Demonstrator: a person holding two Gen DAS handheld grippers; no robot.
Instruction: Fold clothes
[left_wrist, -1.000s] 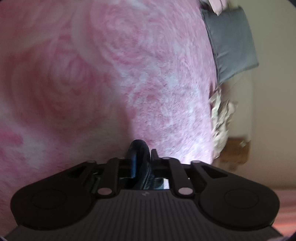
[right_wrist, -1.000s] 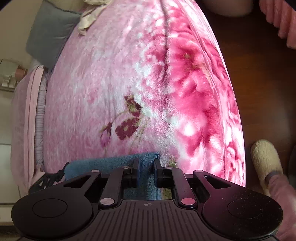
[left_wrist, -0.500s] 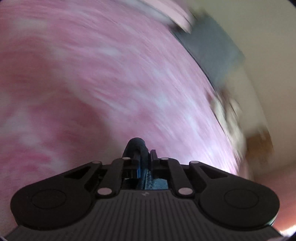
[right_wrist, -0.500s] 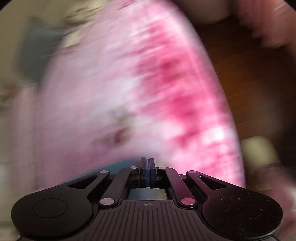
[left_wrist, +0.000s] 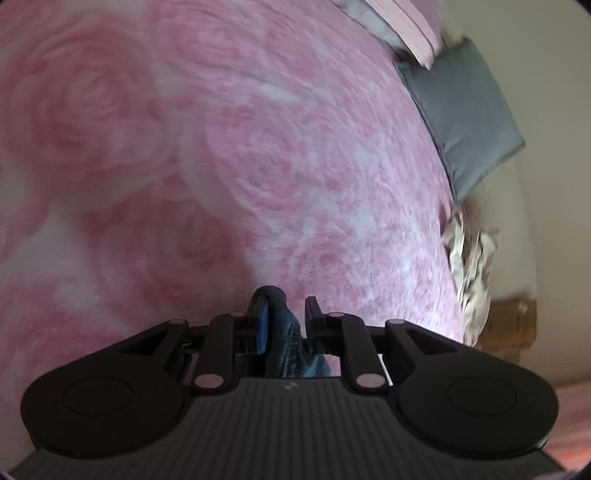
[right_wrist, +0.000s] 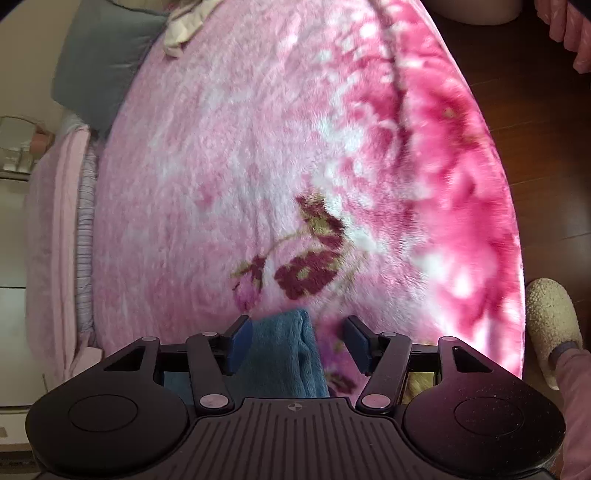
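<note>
A pink floral blanket covers the bed and serves as the landmark for everything else. The blue cloth, a plush teal-blue piece, lies at the near edge of the blanket, just below its dark red flower motif.

The right gripper hangs over this near edge with its jaws spreading apart. The cloth sits between them, close beside the left pad, while the right pad stands clear of it with bare blanket showing in the gap, so the cloth is released here.

In the left wrist view, the left gripper is over a paler, rose-patterned stretch of the blanket. Its jaws are easing open, yet a dark bunched fold of the blue cloth is between them and looks to touch both pads, though the shadow there makes the contact hard to judge.

At the far end of the blanket lies a grey pillow, and just beside it a crumpled cream fabric. Off the blanket's right edge, on the dark wooden floor, a beige fuzzy slipper is worn on a foot with a pink sleeve-like cuff above it. No containers are in view.
</note>
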